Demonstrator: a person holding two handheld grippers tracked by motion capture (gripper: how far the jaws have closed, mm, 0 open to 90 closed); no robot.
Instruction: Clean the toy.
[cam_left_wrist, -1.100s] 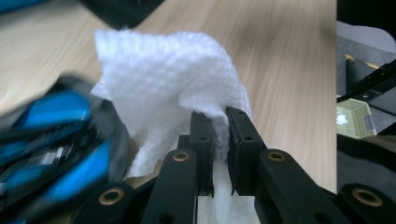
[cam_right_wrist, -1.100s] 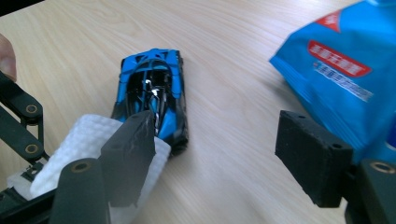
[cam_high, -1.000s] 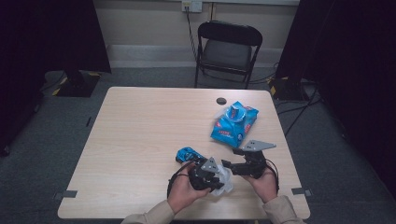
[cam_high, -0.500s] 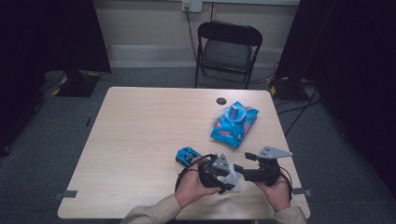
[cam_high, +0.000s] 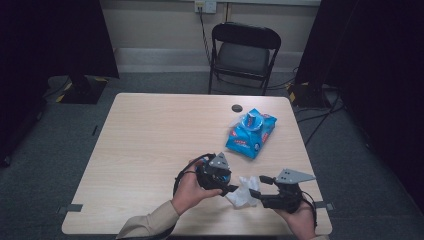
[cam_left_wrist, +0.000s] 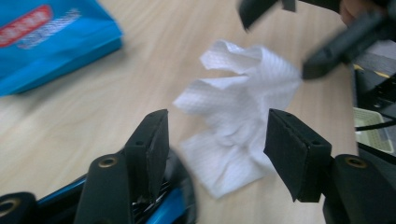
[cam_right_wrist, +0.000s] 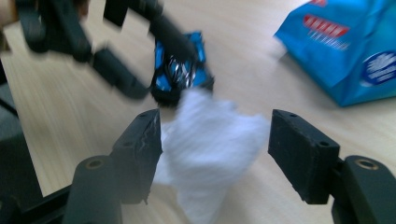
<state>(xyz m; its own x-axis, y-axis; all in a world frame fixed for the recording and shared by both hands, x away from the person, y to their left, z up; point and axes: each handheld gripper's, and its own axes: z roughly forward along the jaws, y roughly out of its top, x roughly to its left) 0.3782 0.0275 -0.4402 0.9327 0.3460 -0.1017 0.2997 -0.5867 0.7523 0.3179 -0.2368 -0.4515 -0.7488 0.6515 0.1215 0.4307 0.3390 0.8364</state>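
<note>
Crumpled white wipe (cam_high: 242, 192) lies on the table (cam_high: 150, 140) near its near edge, between the two grippers. Left gripper (cam_high: 231, 190), just left of it, has just been opening its jaws; they stand apart, gripping nothing. Right gripper (cam_high: 256, 188), just right, has jaws spread and lately narrowing, empty. Farther off right lies a blue packet (cam_high: 250, 133).

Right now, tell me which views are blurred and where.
High view: sharp table, dark surroundings. Left gripper view: white wipe fairly crisp, the far tool smeared. Right gripper view: soft overall, wipe and the far tool motion-blurred.
</note>
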